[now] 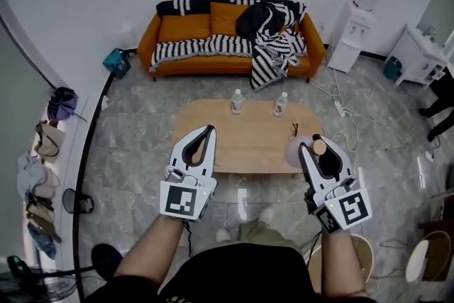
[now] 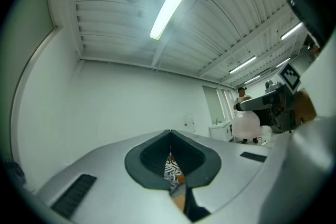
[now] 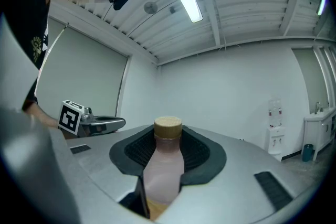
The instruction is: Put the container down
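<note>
A pale pink container (image 1: 295, 151) with a round wooden cap (image 1: 319, 147) hangs in the air over the right end of the low wooden table (image 1: 245, 142), with my right gripper (image 1: 316, 150) shut on it. In the right gripper view the container (image 3: 164, 168) stands upright between the dark pads, its cap (image 3: 168, 127) at the jaw tips. My left gripper (image 1: 209, 130) hovers over the table's left front part, its jaws shut with nothing between them. In the left gripper view the jaws of the left gripper (image 2: 170, 136) meet, and the container (image 2: 247, 124) shows at the far right.
Two small bottles (image 1: 237, 101) (image 1: 281, 104) stand at the table's far edge. Beyond it is an orange sofa (image 1: 230, 39) with striped throws. A white water dispenser (image 1: 352, 35) stands at the right, cables lie on the floor, and a round stool (image 1: 355, 252) sits near my right leg.
</note>
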Available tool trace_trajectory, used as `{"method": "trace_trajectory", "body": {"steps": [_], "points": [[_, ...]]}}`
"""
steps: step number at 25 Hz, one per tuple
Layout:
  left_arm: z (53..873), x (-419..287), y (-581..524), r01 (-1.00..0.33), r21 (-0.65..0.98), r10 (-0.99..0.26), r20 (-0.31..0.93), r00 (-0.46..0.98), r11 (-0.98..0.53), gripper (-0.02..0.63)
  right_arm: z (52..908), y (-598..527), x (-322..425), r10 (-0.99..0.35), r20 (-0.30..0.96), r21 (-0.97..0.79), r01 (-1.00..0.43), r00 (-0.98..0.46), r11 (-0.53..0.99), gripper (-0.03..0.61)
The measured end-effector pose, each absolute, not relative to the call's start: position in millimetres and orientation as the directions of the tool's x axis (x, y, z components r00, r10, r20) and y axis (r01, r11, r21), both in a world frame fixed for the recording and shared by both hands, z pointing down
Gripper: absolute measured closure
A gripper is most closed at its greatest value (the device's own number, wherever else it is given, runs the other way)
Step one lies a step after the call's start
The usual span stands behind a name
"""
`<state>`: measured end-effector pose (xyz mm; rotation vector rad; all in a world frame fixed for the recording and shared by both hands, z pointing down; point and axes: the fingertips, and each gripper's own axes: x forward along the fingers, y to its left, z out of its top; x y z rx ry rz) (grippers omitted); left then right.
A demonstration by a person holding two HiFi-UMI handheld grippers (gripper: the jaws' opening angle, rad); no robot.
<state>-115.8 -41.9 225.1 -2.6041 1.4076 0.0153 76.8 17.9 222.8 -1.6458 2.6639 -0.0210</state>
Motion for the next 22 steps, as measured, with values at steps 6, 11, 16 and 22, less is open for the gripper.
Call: {"method": "trace_trajectory", "body": {"steps": [6, 11, 16, 22], "points": [[224, -97, -69, -0.838, -0.144, -0.834, -0.106, 0.542, -0.526, 0.6, 222, -13, 92, -0.884, 0.004, -0.007, -0.884, -0.468, 0.468, 0.43], [222, -94, -83, -0.842, -0.152, -0.839, -0.099, 0.534, -0.518, 0.6, 223, -27, 98, -0.88, 0.01, -0.01, -0.88, -0.475, 0.475, 0.43], [230, -93, -102, -0.847, -0.145, -0.845, -0.09, 0.527, -0.512, 0.6, 230, -46, 100, -0.876, 0.019, -0.016, -0.876, -0.482, 0.481, 0.43], [244, -94, -116, -0.855, -0.13, -0.858, -0.051, 0.511, -0.501, 0.6, 240, -58, 103, -0.876, 0.043, -0.024, -0.877, -0.48, 0.479, 0.43]]}}
